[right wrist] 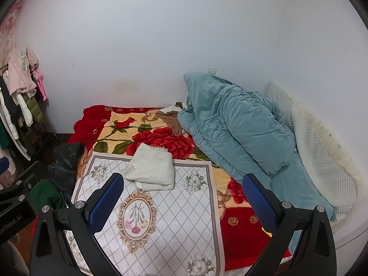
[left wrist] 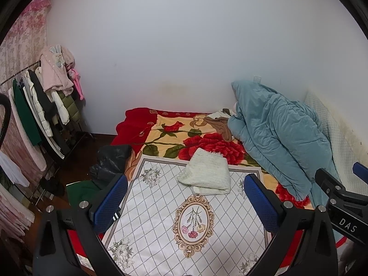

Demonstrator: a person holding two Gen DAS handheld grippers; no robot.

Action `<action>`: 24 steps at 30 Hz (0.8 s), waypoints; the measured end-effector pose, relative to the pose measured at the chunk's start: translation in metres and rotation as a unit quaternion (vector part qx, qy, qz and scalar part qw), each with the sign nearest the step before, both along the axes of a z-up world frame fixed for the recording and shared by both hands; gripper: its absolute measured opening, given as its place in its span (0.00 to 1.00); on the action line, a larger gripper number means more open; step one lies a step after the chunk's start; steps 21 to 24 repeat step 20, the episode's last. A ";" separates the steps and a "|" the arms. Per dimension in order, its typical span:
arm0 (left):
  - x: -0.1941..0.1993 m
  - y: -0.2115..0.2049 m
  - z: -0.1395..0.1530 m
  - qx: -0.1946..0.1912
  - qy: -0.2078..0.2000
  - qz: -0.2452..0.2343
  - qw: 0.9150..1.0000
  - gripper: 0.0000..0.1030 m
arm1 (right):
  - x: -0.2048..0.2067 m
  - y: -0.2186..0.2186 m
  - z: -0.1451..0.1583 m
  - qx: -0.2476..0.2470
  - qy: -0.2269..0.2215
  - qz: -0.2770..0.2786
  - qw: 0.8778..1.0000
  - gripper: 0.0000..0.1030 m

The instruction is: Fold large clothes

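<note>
A folded cream knitted garment (left wrist: 207, 172) lies on the far end of a white diamond-patterned mat (left wrist: 161, 218) on the bed; it also shows in the right wrist view (right wrist: 151, 169). My left gripper (left wrist: 186, 203) is open and empty, held above the mat on the near side of the garment. My right gripper (right wrist: 184, 201) is open and empty, also above the mat (right wrist: 172, 218), to the right of the left one. The right gripper's body shows at the right edge of the left wrist view (left wrist: 340, 197).
A red rose blanket (left wrist: 174, 138) covers the bed. A teal quilt (left wrist: 276, 133) is heaped at the back right against the wall. A clothes rack (left wrist: 46, 105) stands at the left. A black bag (left wrist: 110, 161) and a green garment (left wrist: 82, 191) lie beside the bed.
</note>
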State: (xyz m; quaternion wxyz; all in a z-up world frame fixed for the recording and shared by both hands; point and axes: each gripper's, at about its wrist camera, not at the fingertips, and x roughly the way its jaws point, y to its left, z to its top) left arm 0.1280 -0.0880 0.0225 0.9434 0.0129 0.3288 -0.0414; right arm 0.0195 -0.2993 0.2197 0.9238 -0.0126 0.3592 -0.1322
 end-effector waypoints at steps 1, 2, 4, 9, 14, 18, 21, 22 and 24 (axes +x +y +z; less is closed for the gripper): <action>0.000 0.000 0.000 0.000 -0.001 0.001 1.000 1.00 | 0.000 0.000 0.000 0.000 0.000 0.000 1.000 1.00; 0.001 0.000 0.000 0.000 -0.001 0.001 1.000 1.00 | 0.000 0.001 0.000 -0.001 0.000 0.000 1.000 1.00; 0.000 0.000 0.000 -0.001 -0.001 0.002 1.000 1.00 | 0.001 0.000 0.001 -0.002 0.000 0.000 1.000 1.00; 0.001 0.002 0.000 -0.001 -0.001 0.003 1.000 1.00 | 0.002 0.000 0.001 -0.001 0.001 0.000 1.000 1.00; 0.002 0.003 -0.001 -0.001 0.001 0.007 1.000 1.00 | 0.003 -0.001 0.001 -0.001 0.002 0.002 1.000 1.00; 0.000 0.004 -0.001 0.000 -0.003 0.010 1.000 1.00 | 0.003 -0.001 0.001 0.000 0.002 0.002 1.000 1.00; -0.001 0.006 -0.002 -0.002 -0.004 0.011 1.000 1.00 | 0.003 -0.001 0.001 -0.001 0.001 0.002 1.000 1.00; -0.001 0.006 -0.002 -0.002 -0.004 0.011 1.000 1.00 | 0.003 -0.001 0.001 -0.001 0.001 0.002 1.000 1.00; -0.001 0.006 -0.002 -0.002 -0.004 0.011 1.000 1.00 | 0.003 -0.001 0.001 -0.001 0.001 0.002 1.000 1.00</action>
